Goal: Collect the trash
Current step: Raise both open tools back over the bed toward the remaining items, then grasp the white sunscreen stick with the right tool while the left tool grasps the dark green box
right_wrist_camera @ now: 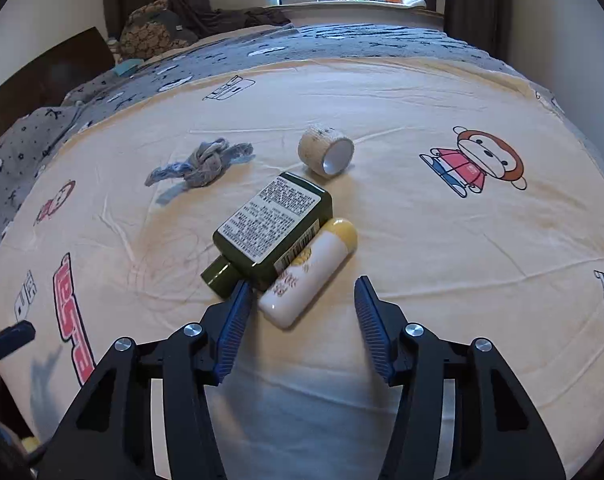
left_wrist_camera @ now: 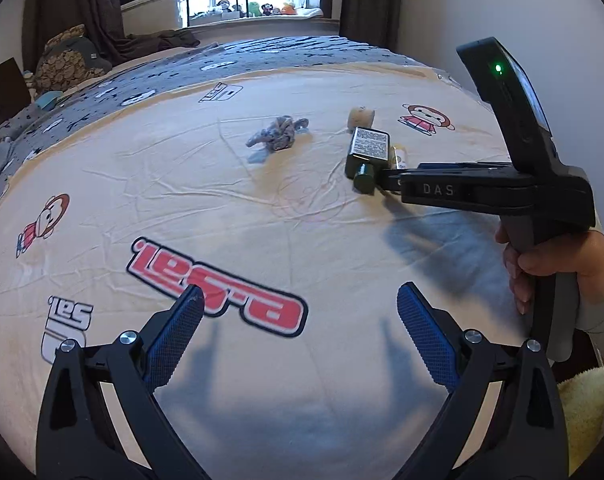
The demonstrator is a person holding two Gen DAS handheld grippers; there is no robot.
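Observation:
On the cream cartoon-print bed sheet point(right_wrist_camera: 422, 264) lie a dark green bottle point(right_wrist_camera: 269, 228) with a white label, a white tube with a yellow cap point(right_wrist_camera: 310, 276) against it, a beige tape roll point(right_wrist_camera: 326, 152) and a knotted blue-grey rag point(right_wrist_camera: 205, 164). My right gripper point(right_wrist_camera: 302, 292) is open just in front of the white tube, its left fingertip by the green bottle's cap. In the left wrist view the bottle point(left_wrist_camera: 368, 150), roll point(left_wrist_camera: 361, 116) and rag point(left_wrist_camera: 279, 136) lie ahead; my left gripper point(left_wrist_camera: 299, 300) is open and empty above the sheet. The right gripper's body point(left_wrist_camera: 482, 188) reaches in from the right.
A grey patterned blanket point(left_wrist_camera: 221, 60) covers the far part of the bed. Pillows point(left_wrist_camera: 69, 60) sit far left. A windowsill with small toys point(left_wrist_camera: 261, 10) and dark curtains lie beyond. A yellow towel point(left_wrist_camera: 582, 408) shows at the lower right.

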